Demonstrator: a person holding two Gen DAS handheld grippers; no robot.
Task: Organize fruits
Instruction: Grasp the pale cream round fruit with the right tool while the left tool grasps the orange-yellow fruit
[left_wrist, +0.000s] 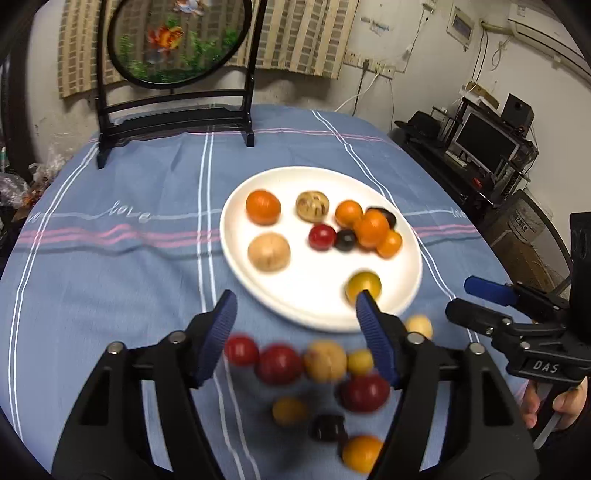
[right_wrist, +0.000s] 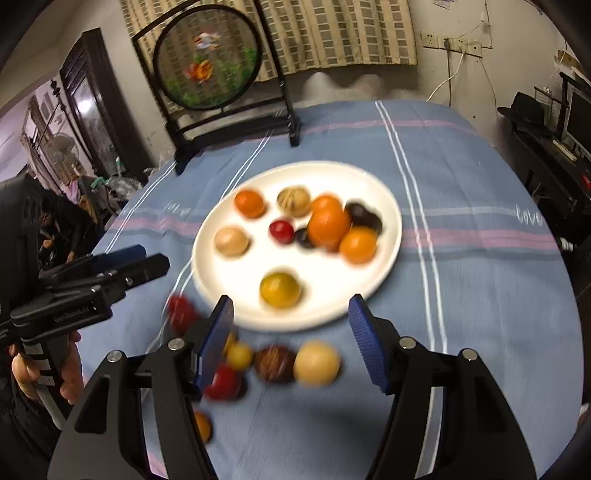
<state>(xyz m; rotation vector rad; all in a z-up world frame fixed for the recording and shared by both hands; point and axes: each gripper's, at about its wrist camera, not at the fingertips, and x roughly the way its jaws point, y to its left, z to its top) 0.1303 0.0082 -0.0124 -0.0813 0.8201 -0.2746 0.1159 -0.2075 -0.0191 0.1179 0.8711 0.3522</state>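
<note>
Both the left gripper and right gripper hang spread and empty at frame bottom, probably lining up loose fruit for the half-filled plate.

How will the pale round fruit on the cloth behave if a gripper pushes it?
The pale fruit looks round and smooth, so it will probably roll away. It lies close beside the brown fruit, so a push may move both. The soft cloth may slow it a little.
</note>
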